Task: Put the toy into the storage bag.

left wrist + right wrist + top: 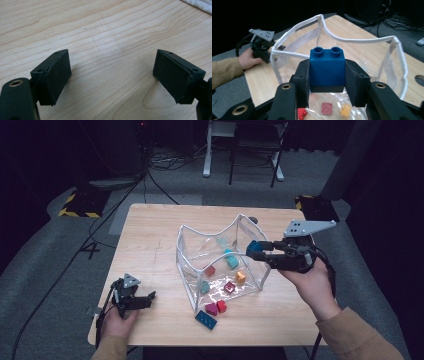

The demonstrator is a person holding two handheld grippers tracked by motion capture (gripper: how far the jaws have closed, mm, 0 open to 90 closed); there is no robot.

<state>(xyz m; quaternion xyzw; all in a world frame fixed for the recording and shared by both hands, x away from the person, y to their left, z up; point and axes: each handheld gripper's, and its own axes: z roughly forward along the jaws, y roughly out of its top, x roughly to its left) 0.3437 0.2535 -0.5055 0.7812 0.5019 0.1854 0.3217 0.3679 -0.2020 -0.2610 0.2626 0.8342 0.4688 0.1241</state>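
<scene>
A clear plastic bag (187, 254) with a white rim stands open on the wooden table, holding several small coloured bricks. My right gripper (261, 251) is shut on a dark blue brick (255, 249) and holds it over the bag's right rim; in the right gripper view the blue brick (327, 68) sits between both pads above the bag's opening (359, 40). My left gripper (146, 299) rests open near the table's front left corner, its pads (58, 75) apart over bare wood. A blue flat brick (206, 319), a magenta brick (211, 309) and a red brick (221, 306) lie in front of the bag.
The table's front edge (210, 342) lies close behind the loose bricks. Beyond the table stand a yellow-black striped base (80, 205), cables on the floor and white furniture legs (206, 155). Bare wood (150, 235) spreads left of the bag.
</scene>
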